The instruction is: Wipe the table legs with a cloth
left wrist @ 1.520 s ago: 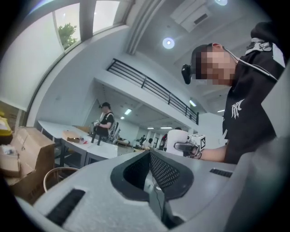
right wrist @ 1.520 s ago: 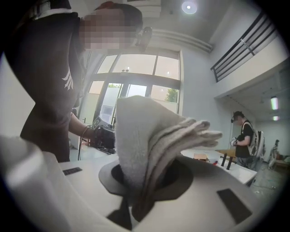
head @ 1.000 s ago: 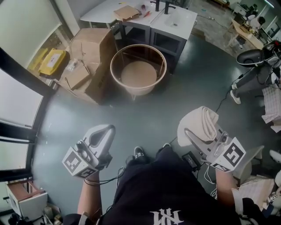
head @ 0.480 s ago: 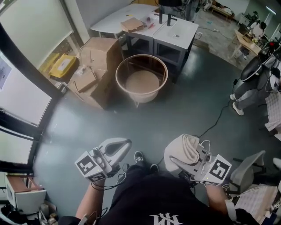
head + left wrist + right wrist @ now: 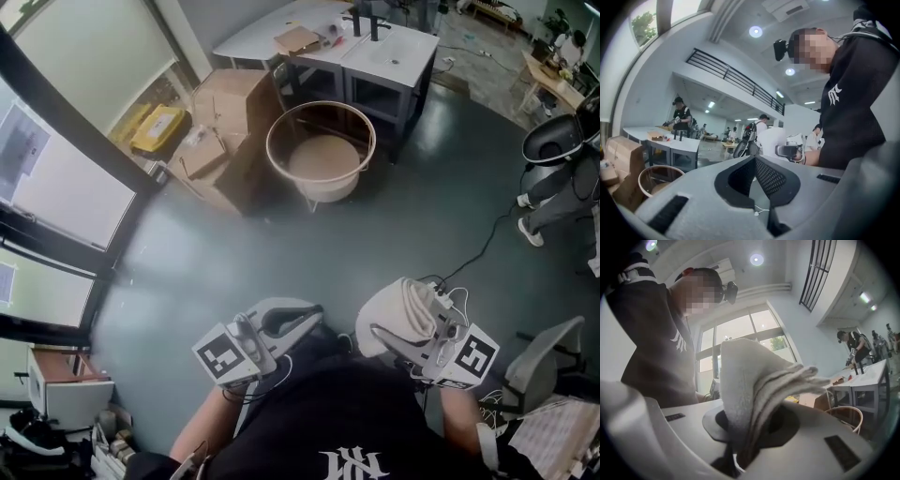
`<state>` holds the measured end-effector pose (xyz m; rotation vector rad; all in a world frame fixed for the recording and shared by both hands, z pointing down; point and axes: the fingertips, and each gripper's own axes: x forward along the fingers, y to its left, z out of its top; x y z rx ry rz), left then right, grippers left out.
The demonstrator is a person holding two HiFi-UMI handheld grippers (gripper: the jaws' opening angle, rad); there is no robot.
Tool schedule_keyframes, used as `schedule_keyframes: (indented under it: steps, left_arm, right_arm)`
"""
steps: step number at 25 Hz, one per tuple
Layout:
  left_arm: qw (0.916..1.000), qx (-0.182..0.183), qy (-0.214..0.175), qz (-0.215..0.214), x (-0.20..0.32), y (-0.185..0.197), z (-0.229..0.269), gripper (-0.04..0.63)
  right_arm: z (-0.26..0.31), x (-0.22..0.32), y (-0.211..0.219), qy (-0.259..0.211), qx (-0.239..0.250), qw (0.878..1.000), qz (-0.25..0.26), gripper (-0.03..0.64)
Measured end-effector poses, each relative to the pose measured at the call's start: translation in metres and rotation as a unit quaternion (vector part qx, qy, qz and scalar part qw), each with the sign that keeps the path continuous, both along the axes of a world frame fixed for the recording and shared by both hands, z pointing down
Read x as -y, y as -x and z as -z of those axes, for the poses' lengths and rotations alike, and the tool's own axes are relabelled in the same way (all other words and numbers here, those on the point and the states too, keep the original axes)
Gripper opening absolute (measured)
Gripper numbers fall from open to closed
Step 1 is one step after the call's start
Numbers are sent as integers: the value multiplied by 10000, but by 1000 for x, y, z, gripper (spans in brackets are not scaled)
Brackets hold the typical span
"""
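A folded white cloth [image 5: 405, 307] sticks up from my right gripper [image 5: 380, 330], which is shut on it close to my body; in the right gripper view the cloth [image 5: 754, 380] fills the middle between the jaws [image 5: 745, 430]. My left gripper [image 5: 305, 317] is held level beside it, jaws together with nothing between them [image 5: 757, 183]. A round wooden table [image 5: 321, 150] with a rim, a lower shelf and thin legs stands on the grey floor well ahead of both grippers. It also shows small at the lower left [image 5: 658, 176] and lower right [image 5: 843, 416].
Cardboard boxes [image 5: 225, 131] lie left of the round table, white desks [image 5: 375, 47] behind it. A window wall [image 5: 56, 187] runs along the left. A black cable [image 5: 478, 253] crosses the floor, and a grey chair [image 5: 544, 356] stands at the right. People [image 5: 682, 115] stand far off.
Both grippers have drawn in toward my body and closer to each other. The view has shifted, so the round table sits further right and higher. The cloth stays in the right gripper.
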<state>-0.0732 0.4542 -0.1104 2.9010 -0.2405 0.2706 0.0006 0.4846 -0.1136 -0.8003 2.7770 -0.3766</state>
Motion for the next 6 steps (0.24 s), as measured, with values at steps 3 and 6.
schedule_keyframes:
  steps: [3, 6]
  left_arm:
    - [9994, -29, -274, -186, -8, -8, 3, 0]
    - [9993, -25, -364, -33, -7, -13, 1, 2]
  right_arm:
    - [-2, 0, 0, -98, 124, 9999, 9, 75]
    - [-3, 0, 1, -167, 235, 9996, 68, 75]
